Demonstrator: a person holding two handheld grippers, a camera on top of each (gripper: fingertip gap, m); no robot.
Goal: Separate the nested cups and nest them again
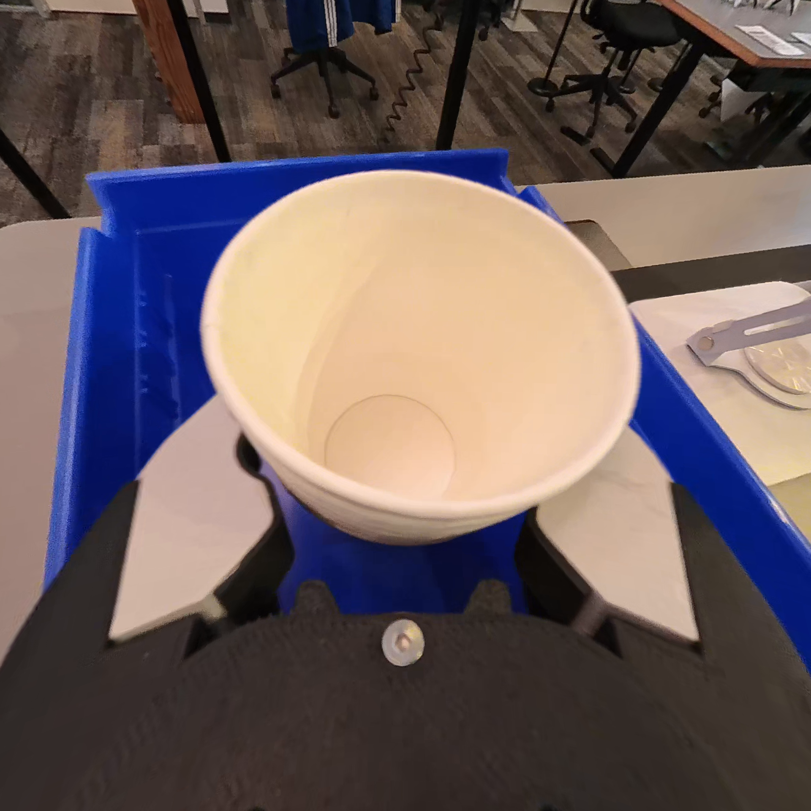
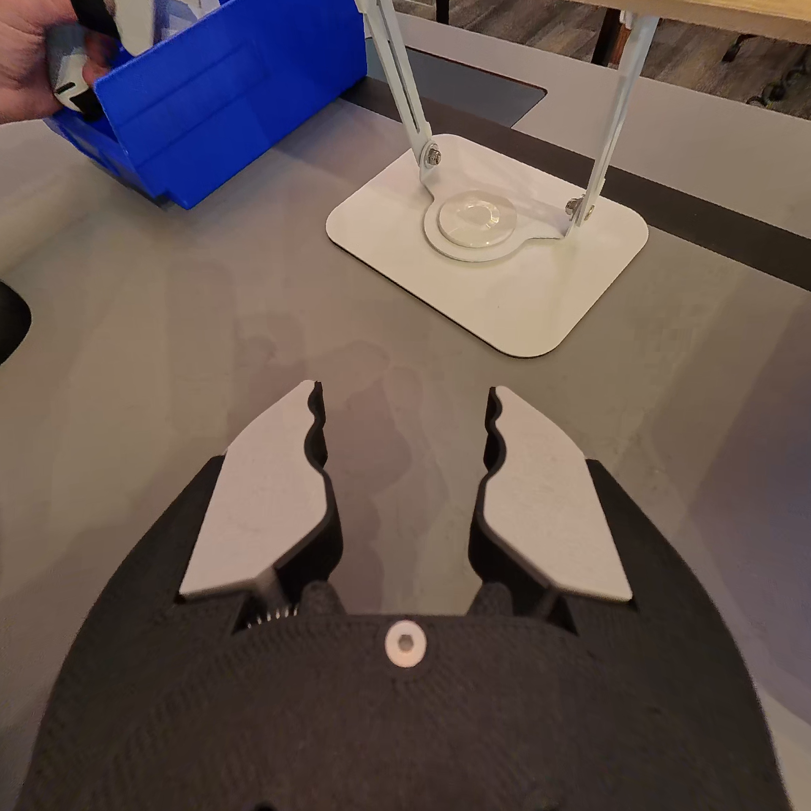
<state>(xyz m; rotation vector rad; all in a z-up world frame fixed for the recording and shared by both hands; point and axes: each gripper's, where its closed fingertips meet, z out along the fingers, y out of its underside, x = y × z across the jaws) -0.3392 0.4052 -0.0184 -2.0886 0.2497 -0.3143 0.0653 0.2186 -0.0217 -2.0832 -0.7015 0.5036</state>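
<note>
Now we hold the left tool (image 1: 419, 368) over the blue bin (image 1: 702, 439), its fingers (image 1: 193, 504) spread wide to either side of a white paper cup (image 1: 417, 351); the cup stands mouth-up and tilted inside the bin, and its rim hides both fingertips, so we cannot tell whether the pads touch it; blue shows between the inner fingers and the cup's lower wall; whether a second cup sits nested inside we cannot tell. Our right tool (image 2: 406, 390) hangs released over the bare grey table (image 2: 175, 329), nothing between its fingers; beyond it stands a white stand (image 2: 504, 298) with two slanted arms; at upper left, the bin (image 2: 219, 109) with our left hand (image 2: 26, 66) beside it.
</note>
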